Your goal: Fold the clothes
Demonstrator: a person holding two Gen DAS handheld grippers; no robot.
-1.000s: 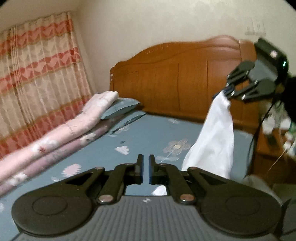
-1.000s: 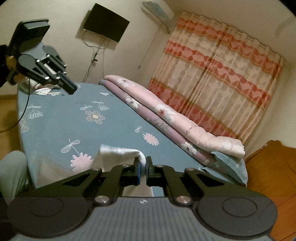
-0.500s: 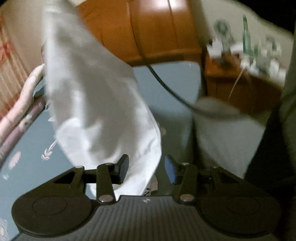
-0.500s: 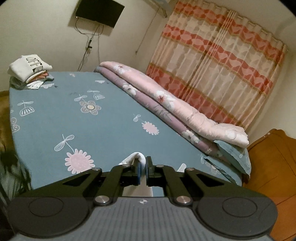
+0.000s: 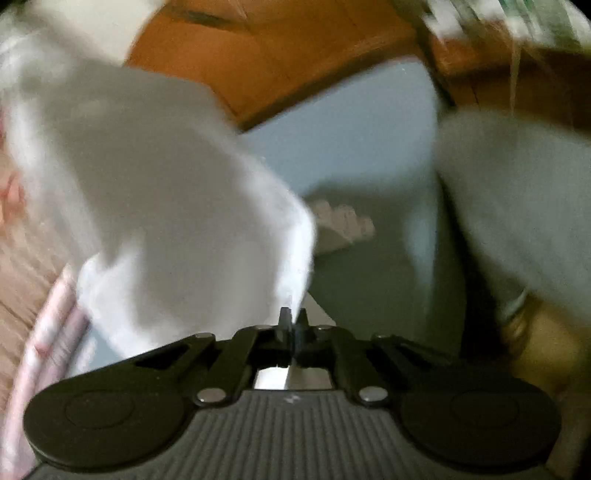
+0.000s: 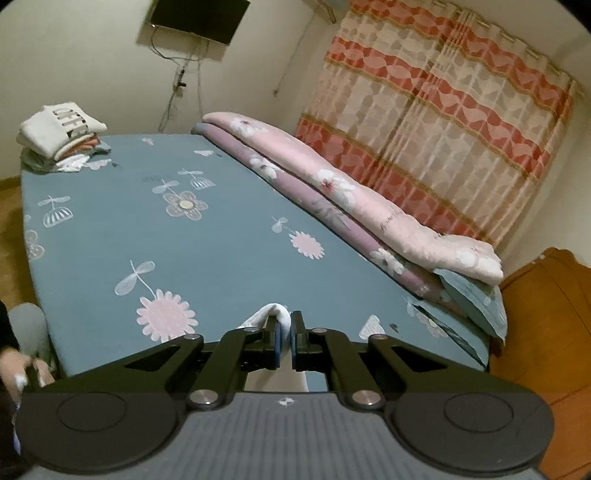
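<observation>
Bedroom, dim light; blue floral bedsheet (image 6: pixel 207 240) covering a bed that fills most of the right wrist view.

Item: striped curtain (image 6: pixel 443 122), red and cream bands, at 1 o'clock in the right wrist view.
Item: wall-mounted television (image 6: pixel 197 18), dark screen, at 11 o'clock, cables hanging below it.
Item: rolled pink and purple floral quilt (image 6: pixel 343 206), lying along the bed's far edge from 12 to 3 o'clock, its near end resting on a blue pillow (image 6: pixel 476 295).
Item: stack of folded clothes (image 6: pixel 59 136) at 10 o'clock on the far corner of the sheet, a white top with grey lettering uppermost.
Item: wooden headboard (image 5: pixel 266 66), orange-brown, at 12 o'clock in the left wrist view; blurred.

Item: white garment (image 5: pixel 159 206), hanging above the bed, spread across the left wrist view from 9 to 12 o'clock, tapering to a corner at centre; heavily blurred.
Item: left gripper (image 5: pixel 292 319), jaws closed together on the lower corner of the white garment.
Item: right gripper (image 6: pixel 285 325), jaws nearly closed, a bunched fold of the same white cloth pinched between the blue pads (image 6: pixel 276 341), above the near edge of the sheet.

Item: person's hand (image 6: pixel 22 369), at 8 o'clock in the right wrist view, partly cut off.
</observation>
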